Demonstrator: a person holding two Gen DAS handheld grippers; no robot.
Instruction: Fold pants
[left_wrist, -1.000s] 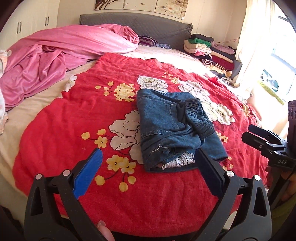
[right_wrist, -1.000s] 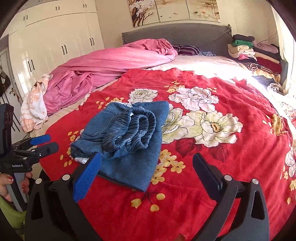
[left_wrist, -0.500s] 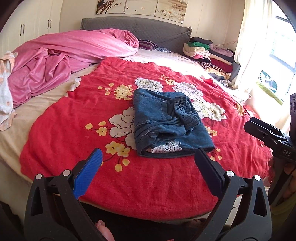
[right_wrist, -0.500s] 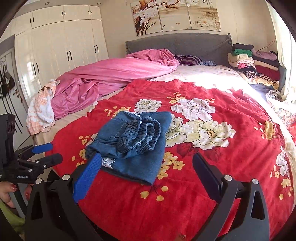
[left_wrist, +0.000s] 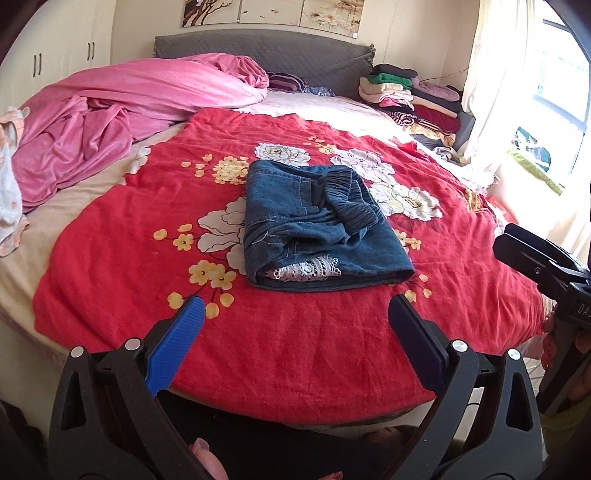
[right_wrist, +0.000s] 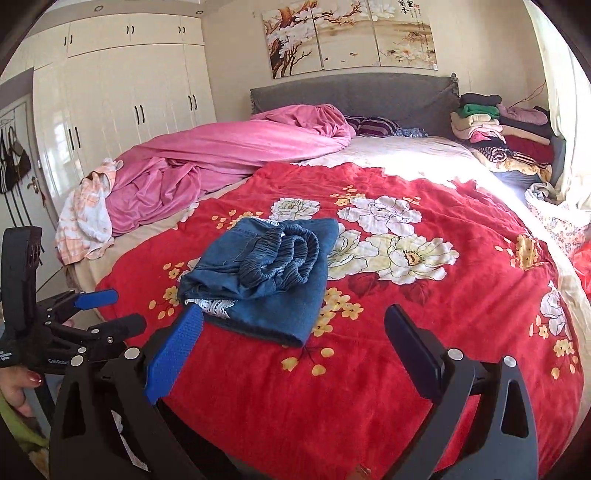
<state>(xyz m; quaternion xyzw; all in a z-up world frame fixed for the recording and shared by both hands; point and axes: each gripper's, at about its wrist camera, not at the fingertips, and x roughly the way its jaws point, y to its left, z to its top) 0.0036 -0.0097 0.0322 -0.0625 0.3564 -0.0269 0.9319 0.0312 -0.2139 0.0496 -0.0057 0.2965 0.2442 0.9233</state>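
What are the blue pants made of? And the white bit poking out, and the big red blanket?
The blue pants look like denim: faded blue weave, pale stitched seams, a gathered stretchy waistband. The white bit looks like lace, with holes and a scalloped edge. The red blanket looks like soft fleece or plush, matte and fuzzy, though I can't be sure.

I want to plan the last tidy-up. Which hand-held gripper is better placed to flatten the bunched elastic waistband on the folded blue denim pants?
Probably the right hand-held gripper: the waistband bunches on the pants side facing it. Both are open, clear of the fabric.
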